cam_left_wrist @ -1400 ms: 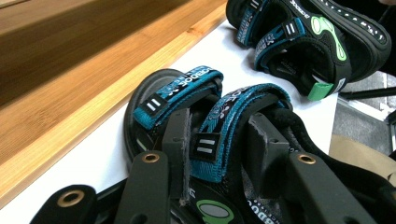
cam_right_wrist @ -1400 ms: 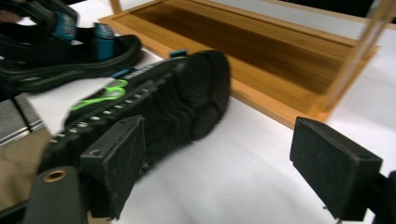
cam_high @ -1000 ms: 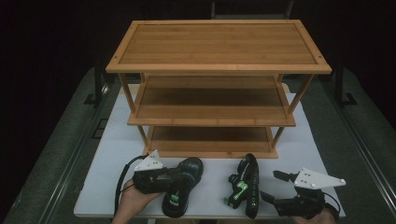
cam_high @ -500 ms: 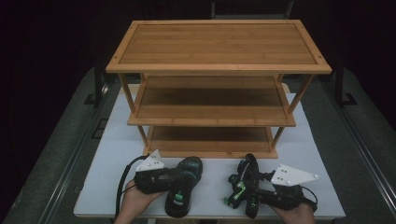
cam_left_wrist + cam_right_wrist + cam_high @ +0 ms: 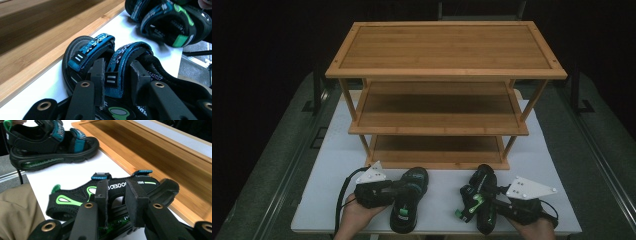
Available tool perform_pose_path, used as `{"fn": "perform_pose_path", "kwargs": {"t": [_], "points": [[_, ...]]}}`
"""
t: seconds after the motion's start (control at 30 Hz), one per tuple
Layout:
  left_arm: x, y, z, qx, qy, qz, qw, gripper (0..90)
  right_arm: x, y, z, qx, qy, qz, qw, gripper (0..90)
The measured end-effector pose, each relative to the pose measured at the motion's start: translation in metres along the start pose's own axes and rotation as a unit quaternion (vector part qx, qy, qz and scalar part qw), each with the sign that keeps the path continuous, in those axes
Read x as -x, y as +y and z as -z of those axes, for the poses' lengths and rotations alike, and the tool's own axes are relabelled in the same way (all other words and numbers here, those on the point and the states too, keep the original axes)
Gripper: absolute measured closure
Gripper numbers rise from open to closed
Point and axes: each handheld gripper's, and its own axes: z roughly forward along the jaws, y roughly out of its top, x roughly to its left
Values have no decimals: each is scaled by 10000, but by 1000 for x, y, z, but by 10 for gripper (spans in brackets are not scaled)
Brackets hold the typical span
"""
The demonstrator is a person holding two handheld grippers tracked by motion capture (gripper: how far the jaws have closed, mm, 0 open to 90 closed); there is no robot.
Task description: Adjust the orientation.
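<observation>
Two black sandals lie at the front of the white table [image 5: 442, 205]. The left sandal [image 5: 409, 200] stands sole down, with blue straps [image 5: 125, 53]. My left gripper [image 5: 401, 191] [image 5: 117, 73] is shut on its rear blue strap. The right sandal [image 5: 479, 200] [image 5: 120, 188] lies on its side, with green trim. My right gripper [image 5: 491, 201] [image 5: 117, 193] has just been closing on it. Its pads [image 5: 135, 200] now press on the sandal's upper, near the lettered strap. A hand [image 5: 357, 215] holds each gripper.
A three-tier bamboo shelf [image 5: 447, 50] stands just behind the sandals; its bottom board [image 5: 160, 162] is close to both grippers. The table's front edge is right under the hands. Dark floor and rails flank the table.
My right gripper moved left onto the right sandal, and its wide-open jaws closed on it. The left gripper and its sandal kept still.
</observation>
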Motion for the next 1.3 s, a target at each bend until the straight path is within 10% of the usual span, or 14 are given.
{"fn": "perform_pose_path", "kwargs": {"t": [1.3], "points": [[1, 2, -1, -81, 6, -42, 10000, 689, 45, -65, 43, -139, -456, -1454, 9882, 593]]}}
